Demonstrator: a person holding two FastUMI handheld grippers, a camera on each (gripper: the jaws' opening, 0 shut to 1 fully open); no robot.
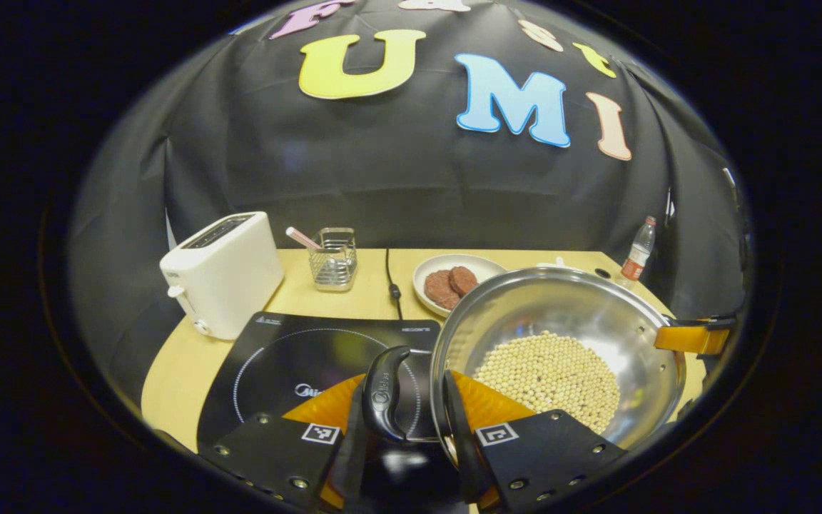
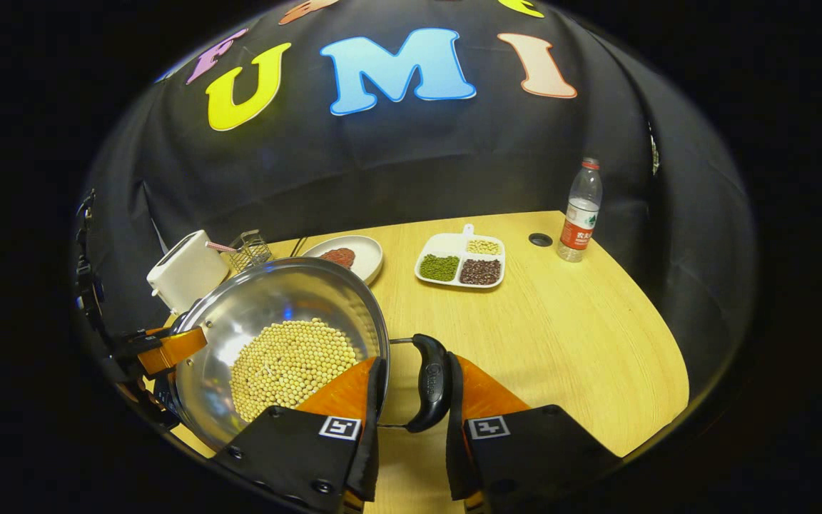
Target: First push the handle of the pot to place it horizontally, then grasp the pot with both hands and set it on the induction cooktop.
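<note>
A steel pot (image 1: pixel 582 307) with soybeans in it sits just right of the black induction cooktop (image 1: pixel 290 357), its left rim over the cooktop's right edge. I cannot tell whether it rests on the table or hangs above it. My left gripper (image 1: pixel 402 387) is shut on the pot's black left handle (image 1: pixel 384 391). In the right gripper view the pot (image 2: pixel 275 307) lies to the left, and my right gripper (image 2: pixel 415 361) is shut on its black right handle (image 2: pixel 431 382). Each gripper also shows across the pot in the other's view: the right gripper (image 1: pixel 693 337) and the left gripper (image 2: pixel 165 351).
A white toaster (image 1: pixel 222 275), a wire basket (image 1: pixel 334 260) and a plate of patties (image 1: pixel 454 280) stand behind the cooktop, with a black cable (image 1: pixel 391 282) between them. A divided tray of beans (image 2: pixel 462 263) and a water bottle (image 2: pixel 581 214) sit at the back right.
</note>
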